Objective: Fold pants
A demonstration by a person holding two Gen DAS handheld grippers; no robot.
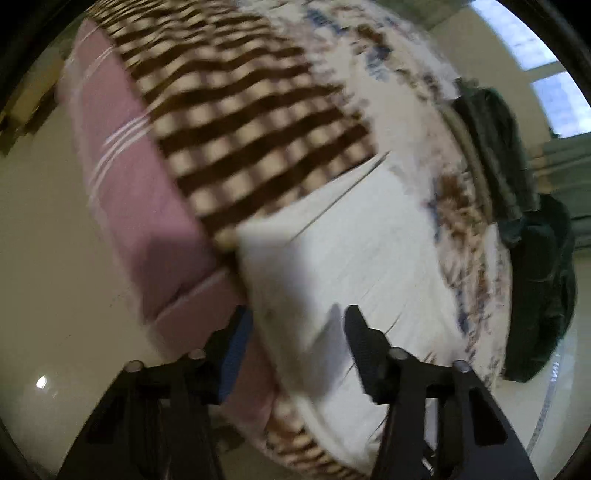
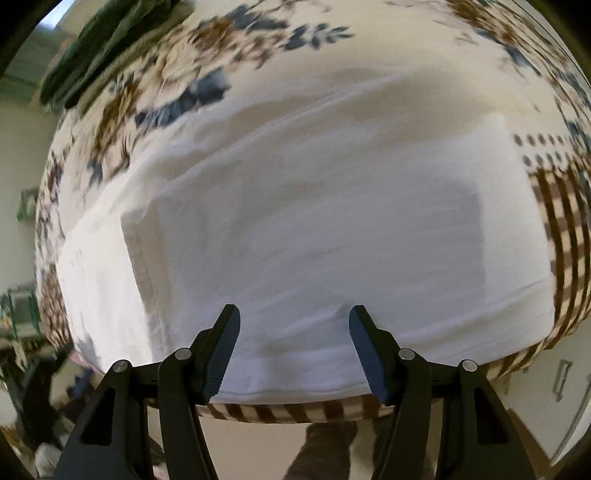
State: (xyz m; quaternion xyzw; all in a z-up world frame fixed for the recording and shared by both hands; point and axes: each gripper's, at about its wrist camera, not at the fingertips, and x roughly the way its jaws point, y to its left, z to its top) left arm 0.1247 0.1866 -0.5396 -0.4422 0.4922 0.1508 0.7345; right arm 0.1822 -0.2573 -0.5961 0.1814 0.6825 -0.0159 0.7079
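Note:
White pants (image 2: 314, 221) lie spread flat on a bed with a brown checked and floral cover (image 2: 207, 29). In the right wrist view they fill the middle, with a folded layer on top and one edge along the bed's near side. My right gripper (image 2: 293, 321) is open and empty, just above the pants' near edge. In the left wrist view the pants (image 1: 351, 240) lie at the bed's corner. My left gripper (image 1: 295, 321) is open and empty over their near end. Both views are motion blurred.
A pink striped sheet (image 1: 122, 177) hangs down the mattress side. Dark green clothes (image 1: 532, 258) lie at the bed's far edge, also in the right wrist view (image 2: 107, 44). Pale tiled floor (image 1: 44, 258) surrounds the bed. A window (image 1: 535, 55) is behind.

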